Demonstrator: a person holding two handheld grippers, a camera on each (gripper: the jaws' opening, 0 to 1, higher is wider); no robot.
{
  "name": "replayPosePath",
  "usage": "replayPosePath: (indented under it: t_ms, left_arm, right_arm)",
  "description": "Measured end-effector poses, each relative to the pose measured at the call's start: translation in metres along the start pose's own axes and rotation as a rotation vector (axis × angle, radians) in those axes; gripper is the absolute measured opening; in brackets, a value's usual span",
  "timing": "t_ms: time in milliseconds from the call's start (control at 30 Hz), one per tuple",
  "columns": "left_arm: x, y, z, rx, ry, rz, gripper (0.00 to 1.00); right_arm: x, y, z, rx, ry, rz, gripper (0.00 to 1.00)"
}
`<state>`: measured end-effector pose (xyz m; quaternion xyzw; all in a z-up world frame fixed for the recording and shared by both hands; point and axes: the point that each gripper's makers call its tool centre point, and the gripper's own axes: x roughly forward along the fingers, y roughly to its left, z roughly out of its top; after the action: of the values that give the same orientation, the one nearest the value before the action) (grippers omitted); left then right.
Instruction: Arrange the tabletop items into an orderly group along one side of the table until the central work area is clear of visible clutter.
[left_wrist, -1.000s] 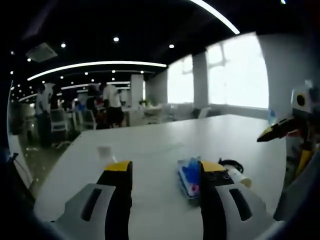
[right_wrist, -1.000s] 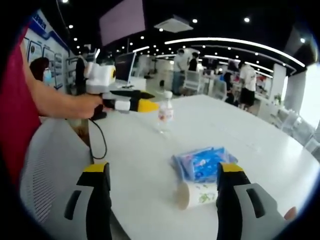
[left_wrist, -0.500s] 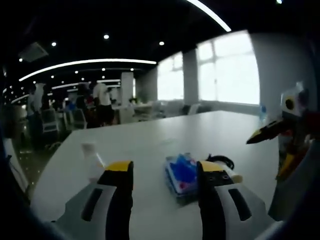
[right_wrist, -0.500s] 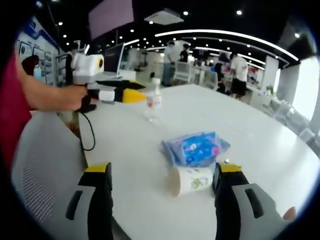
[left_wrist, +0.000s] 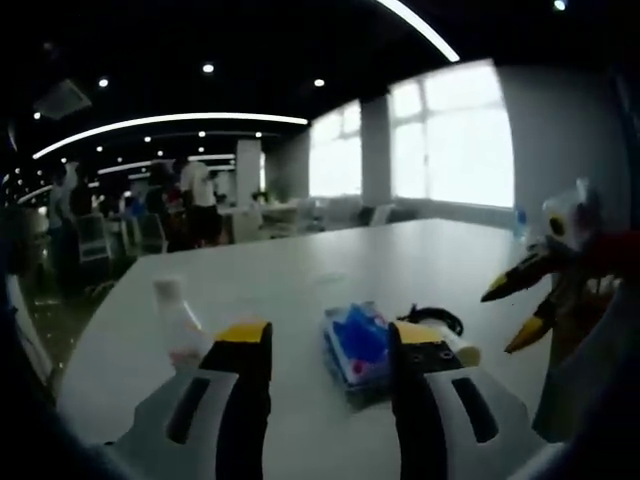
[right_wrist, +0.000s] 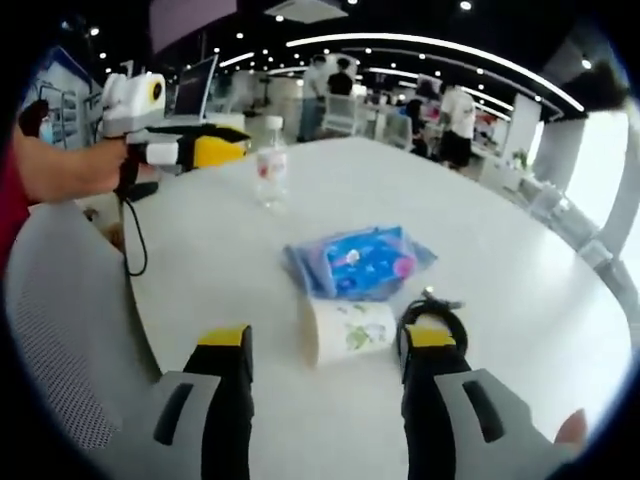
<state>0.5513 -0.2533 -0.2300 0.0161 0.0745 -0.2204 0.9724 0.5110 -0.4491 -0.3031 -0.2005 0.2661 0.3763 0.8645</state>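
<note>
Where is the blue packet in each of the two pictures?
Left gripper view: the blue packet lies on the white table, low in the middle, between that gripper's jaws.
Right gripper view: it lies mid-picture, just beyond the paper cup.
Shared landmark: the small clear bottle.

A large open-plan office. Beyond the jaws in both views, a long white table (left_wrist: 400, 265) runs toward rows of desks with white office chairs (right_wrist: 340, 112) where people stand. Curved ceiling light strips (left_wrist: 170, 122) and tall bright windows (left_wrist: 455, 150) rise above; a dark monitor (right_wrist: 195, 88) sits far left.
</note>
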Motion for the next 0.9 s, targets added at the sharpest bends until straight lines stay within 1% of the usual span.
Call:
replayPosePath:
  t_ms: [33,100,167,300,567,667,900]
  left_arm:
    - [0.0,0.0,0.0,0.0,0.001,0.0,0.43]
    - [0.001,0.0,-0.001,-0.002,0.003,-0.001,0.42]
    - [0.001,0.0,-0.002,-0.002,0.005,-0.002,0.42]
    - [0.002,-0.001,-0.003,-0.006,0.006,-0.006,0.41]
    - [0.003,-0.001,-0.003,-0.01,0.004,-0.012,0.41]
    - [0.003,0.0,-0.003,-0.012,0.002,-0.01,0.41]
    - [0.003,0.002,-0.002,-0.024,-0.001,-0.009,0.41]
  right_arm:
    - [0.001,0.0,-0.002,0.003,0.01,0.002,0.46]
    - [0.002,0.0,-0.003,0.007,0.015,0.007,0.39]
    - [0.003,0.001,-0.005,0.011,0.024,0.01,0.37]
    - [0.006,0.002,-0.007,0.015,0.046,0.021,0.3]
    - [0.015,0.0,-0.012,0.026,0.11,0.01,0.26]
    - [0.02,0.001,-0.012,0.027,0.131,0.008,0.26]
    - [0.029,-0.002,-0.019,0.009,0.197,-0.045,0.27]
